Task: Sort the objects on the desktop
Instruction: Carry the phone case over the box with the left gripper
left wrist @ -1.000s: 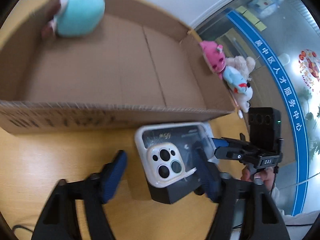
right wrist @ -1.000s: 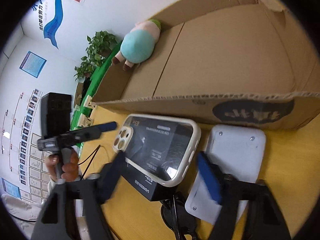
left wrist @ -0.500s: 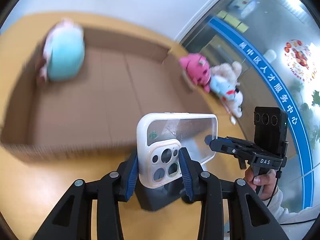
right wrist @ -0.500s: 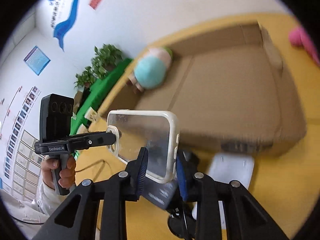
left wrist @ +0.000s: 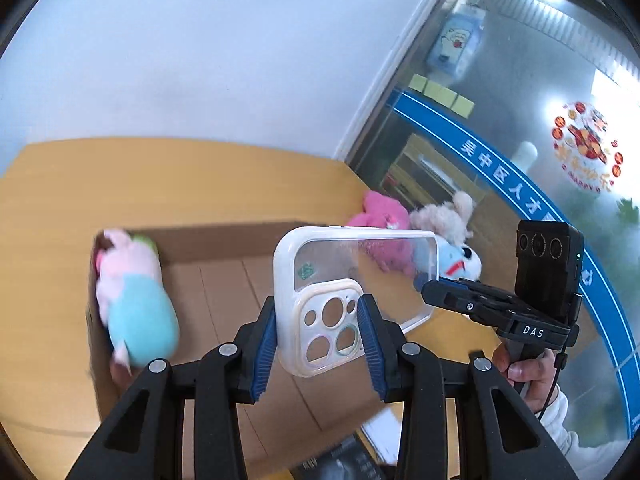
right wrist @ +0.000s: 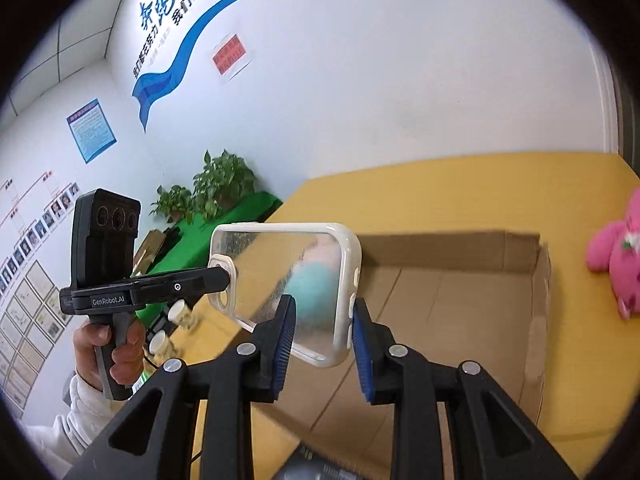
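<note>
Two grippers, the left gripper (left wrist: 320, 336) and right gripper (right wrist: 322, 332), are each pinched on an opposite end of a clear phone case (left wrist: 352, 280), held crosswise above the open cardboard box (left wrist: 224, 280), where a teal plush (left wrist: 136, 304) lies leftward.

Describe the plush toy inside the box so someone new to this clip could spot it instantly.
Find the open cardboard box on the yellow-wood table. One plush lies inside, against its left end wall: the pink-and-teal plush. The other plush toys, pink plush included, sit outside past the box's right end, and none shares its teal body.
</note>
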`<state>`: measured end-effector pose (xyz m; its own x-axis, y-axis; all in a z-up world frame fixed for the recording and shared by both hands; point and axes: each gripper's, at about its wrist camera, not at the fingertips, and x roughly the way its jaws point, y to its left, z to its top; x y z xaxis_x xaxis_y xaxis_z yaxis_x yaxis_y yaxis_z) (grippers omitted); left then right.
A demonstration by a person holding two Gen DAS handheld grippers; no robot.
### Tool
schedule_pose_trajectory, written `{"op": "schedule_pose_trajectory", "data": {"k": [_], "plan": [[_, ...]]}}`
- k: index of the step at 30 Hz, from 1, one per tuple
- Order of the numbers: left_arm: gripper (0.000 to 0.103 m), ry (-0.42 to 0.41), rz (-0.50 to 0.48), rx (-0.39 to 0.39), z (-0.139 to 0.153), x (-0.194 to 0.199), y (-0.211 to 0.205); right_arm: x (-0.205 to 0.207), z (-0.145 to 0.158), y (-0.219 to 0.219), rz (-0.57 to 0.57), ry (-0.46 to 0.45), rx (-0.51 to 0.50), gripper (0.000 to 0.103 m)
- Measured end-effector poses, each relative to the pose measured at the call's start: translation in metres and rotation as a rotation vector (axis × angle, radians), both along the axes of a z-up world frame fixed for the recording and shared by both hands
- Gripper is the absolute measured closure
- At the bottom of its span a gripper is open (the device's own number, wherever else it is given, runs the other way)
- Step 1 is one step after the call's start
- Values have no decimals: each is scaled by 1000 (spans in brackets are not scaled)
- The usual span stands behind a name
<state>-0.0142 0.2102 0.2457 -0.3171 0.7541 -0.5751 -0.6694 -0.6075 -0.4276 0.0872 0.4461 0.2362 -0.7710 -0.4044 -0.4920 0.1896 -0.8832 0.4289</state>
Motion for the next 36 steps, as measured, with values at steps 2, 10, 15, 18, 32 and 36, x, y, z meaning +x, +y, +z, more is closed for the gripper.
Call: {"op": "schedule_pose_trajectory", "data": {"k": [2,10,15,18,32,36], "plan": [[66,-12,4,-10,3,-21,7,-24,2,10,2,-16,-24,76],[66,-194,31,-77,-42,-113,37,-110,-41,43,-10,-151,-45,76],[66,-309,40,-125,-91,-161,51,-157,-84,56,5,-257,-88,75],[66,-381,55,-158,-120,-184,59,-179,-114,64,12,-319,-114,75],[66,-520,96,-362,-185,-222,92,-208,-206,75,-31,-491,-182,72],[63,-560,140,-416,-189,-228,99,-215,-207,67,-47,-520,-143,72]]}}
